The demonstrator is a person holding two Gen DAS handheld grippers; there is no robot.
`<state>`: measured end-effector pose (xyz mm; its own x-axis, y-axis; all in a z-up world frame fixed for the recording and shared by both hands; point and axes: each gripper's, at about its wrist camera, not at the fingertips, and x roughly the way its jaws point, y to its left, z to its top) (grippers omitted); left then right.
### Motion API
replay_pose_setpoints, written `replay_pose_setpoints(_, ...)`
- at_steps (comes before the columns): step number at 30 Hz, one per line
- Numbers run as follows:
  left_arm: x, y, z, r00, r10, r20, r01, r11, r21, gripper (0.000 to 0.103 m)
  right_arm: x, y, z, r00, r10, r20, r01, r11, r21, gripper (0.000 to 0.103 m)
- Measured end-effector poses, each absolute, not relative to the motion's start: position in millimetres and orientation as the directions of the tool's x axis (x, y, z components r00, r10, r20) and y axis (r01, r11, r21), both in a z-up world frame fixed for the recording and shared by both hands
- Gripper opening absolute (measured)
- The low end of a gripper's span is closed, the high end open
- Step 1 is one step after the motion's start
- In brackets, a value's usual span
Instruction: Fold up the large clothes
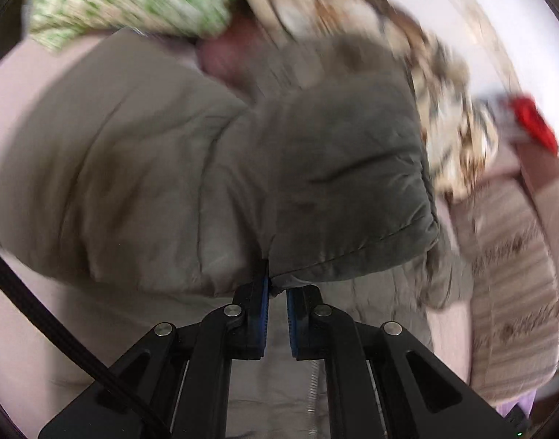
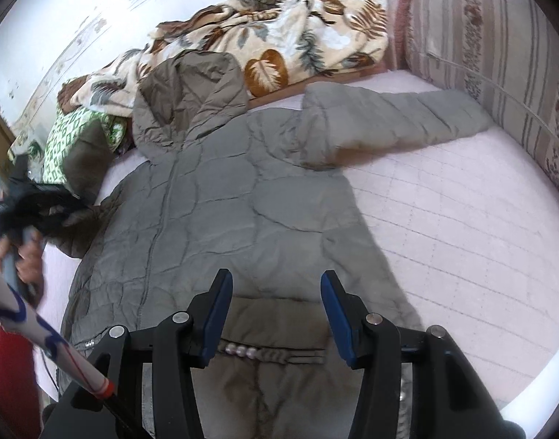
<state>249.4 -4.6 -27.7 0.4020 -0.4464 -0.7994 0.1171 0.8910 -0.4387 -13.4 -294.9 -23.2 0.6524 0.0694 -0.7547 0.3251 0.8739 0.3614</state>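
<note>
A grey-green quilted puffer jacket (image 2: pixel 220 205) lies front-up on the pink bed, hood (image 2: pixel 187 87) toward the far side, one sleeve (image 2: pixel 392 120) stretched out to the right. My right gripper (image 2: pixel 276 278) hovers open over the jacket's lower hem, nothing between its blue pads. My left gripper (image 1: pixel 278 287) is shut on the edge of the other sleeve (image 1: pixel 345 190), which is lifted and bunched in front of the camera; this view is motion-blurred. In the right wrist view the left gripper (image 2: pixel 26 201) shows at the far left, held by a hand (image 2: pixel 28 256).
A leaf-print blanket (image 2: pixel 279 33) is heaped along the far edge of the bed. A green patterned cloth (image 2: pixel 70 131) lies beside the hood. A striped floral cushion (image 2: pixel 499 55) lines the right side. Bare pink bedspread (image 2: pixel 462 248) stretches right of the jacket.
</note>
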Motion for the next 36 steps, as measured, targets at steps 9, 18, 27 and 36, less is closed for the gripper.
replay_pose_setpoints(9, 202, -48, -48, 0.365, -0.389, -0.846, 0.246, 0.917, -0.316, 0.028, 10, -320, -26, 0.665, 0.139, -0.734, 0.339, 0.819, 0.463, 0.066)
replay_pose_setpoints(18, 115, 28, 4, 0.586, -0.267, -0.765, 0.187, 0.963, -0.193, 0.063, 105, -270, -49, 0.624, 0.283, -0.728, 0.25, 0.811, 0.529, 0.079)
replay_pose_setpoints(27, 88, 80, -19, 0.661, -0.024, -0.75, -0.003, 0.999, -0.034, 0.063, 201, -211, -84, 0.5, 0.302, -0.812, 0.232, 0.856, 0.461, 0.038)
replay_pose_setpoints(36, 89, 107, -31, 0.651, 0.016, -0.759, -0.073, 0.996, -0.042, 0.063, 206, -260, -32, 0.551, 0.005, -0.835, 0.307, 0.929, 0.208, 0.011)
